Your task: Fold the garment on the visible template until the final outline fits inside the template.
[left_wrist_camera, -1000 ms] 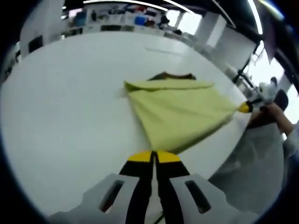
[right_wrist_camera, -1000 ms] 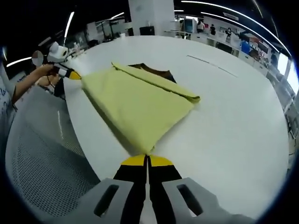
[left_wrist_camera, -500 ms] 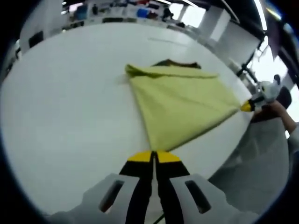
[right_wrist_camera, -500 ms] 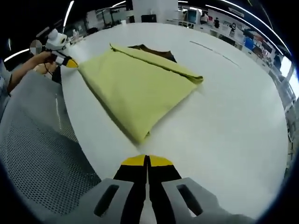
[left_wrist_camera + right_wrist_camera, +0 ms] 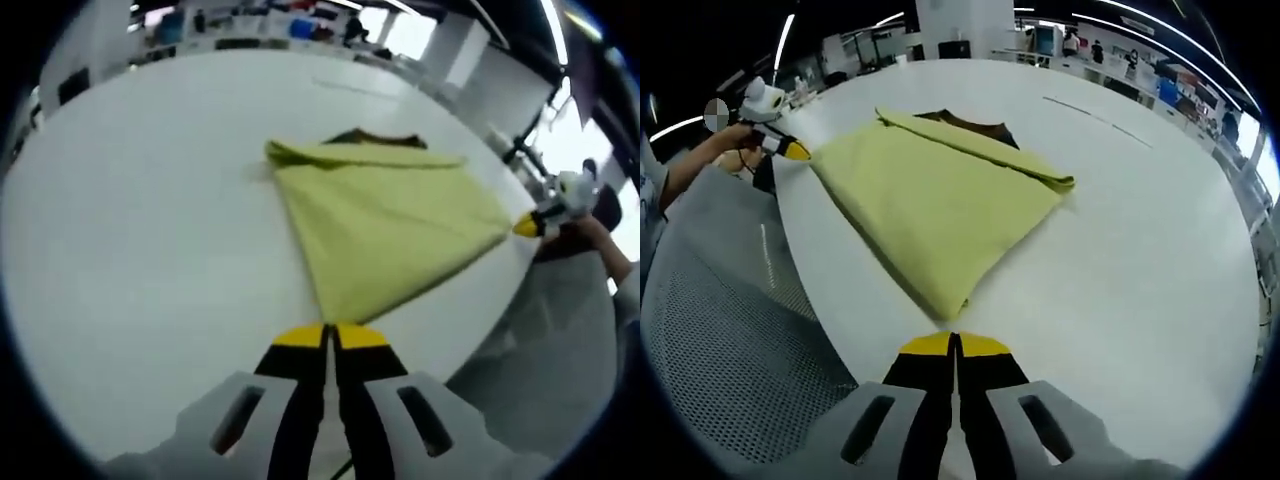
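Garment: we see the yellow garment (image 5: 940, 210) folded flat on the white table (image 5: 1140, 260), over a dark template (image 5: 970, 127).
Left gripper (image 5: 330, 335): jaws together, a garment corner at 12 o'clock, grip uncertain.
Right gripper (image 5: 955, 343): jaws together, empty; corner just beyond at 12 o'clock.
Axis: the folded edge runs from 10 to 2 o'clock.

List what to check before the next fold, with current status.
1. Left tongs shut on the near corner of the yellow garment: ok, the corner runs right into the tips.
2. Right tongs gripping their corner: not ok. They are shut, but a sliver of white table seems to show between tips and cloth.
3. Garment lying flat, with one folded edge along the far side: ok.
4. Whole garment on the table and in view: ok.
5. Outline inside the template: cannot tell. A dark patch peeks out past the far fold.
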Demonstrator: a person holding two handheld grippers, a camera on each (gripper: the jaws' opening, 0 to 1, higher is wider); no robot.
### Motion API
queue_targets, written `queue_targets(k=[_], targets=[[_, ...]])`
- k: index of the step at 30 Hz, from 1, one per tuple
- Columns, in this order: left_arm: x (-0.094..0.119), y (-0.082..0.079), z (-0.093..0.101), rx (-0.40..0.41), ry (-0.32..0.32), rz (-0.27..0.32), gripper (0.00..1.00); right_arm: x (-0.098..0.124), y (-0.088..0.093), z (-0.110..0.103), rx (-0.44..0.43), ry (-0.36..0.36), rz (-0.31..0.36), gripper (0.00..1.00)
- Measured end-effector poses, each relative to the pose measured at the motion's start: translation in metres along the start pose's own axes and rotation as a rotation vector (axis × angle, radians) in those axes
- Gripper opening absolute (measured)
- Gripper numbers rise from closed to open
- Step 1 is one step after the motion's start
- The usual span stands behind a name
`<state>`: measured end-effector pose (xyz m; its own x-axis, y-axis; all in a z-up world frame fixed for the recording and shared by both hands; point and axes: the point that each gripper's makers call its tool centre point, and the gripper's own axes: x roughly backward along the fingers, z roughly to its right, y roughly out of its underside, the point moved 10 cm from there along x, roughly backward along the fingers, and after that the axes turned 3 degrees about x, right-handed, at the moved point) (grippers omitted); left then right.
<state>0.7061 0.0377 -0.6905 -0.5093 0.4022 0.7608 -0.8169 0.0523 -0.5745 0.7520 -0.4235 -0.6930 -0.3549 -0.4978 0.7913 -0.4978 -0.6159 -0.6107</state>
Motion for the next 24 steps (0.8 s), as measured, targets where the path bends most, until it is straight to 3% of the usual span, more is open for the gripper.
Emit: queue_targets(k=[4,9,17,21,24], targets=[[0.003,0.002,-0.001,-0.02,-0.004,-0.015,0.01,0.003,-0.004,0.0,0.012,0.003,0.009,0.01],[0.011,-0.003,-0.001,-0.021,-0.019,0.017,0.04,0.008,-0.012,0.001,0.015,0.017,0.032,0.01],[0.012,-0.033,-0.003,-0.104,-0.069,0.082,0.06,0.015,-0.032,0.008,0.019,0.05,0.089,0.01],[0.009,-0.052,-0.005,-0.228,-0.138,0.106,0.08,0.016,-0.042,0.012,0.039,0.062,0.108,0.03],[0.004,-0.067,-0.004,-0.285,-0.136,0.149,0.12,0.014,-0.052,0.018,0.054,0.075,0.125,0.04]])
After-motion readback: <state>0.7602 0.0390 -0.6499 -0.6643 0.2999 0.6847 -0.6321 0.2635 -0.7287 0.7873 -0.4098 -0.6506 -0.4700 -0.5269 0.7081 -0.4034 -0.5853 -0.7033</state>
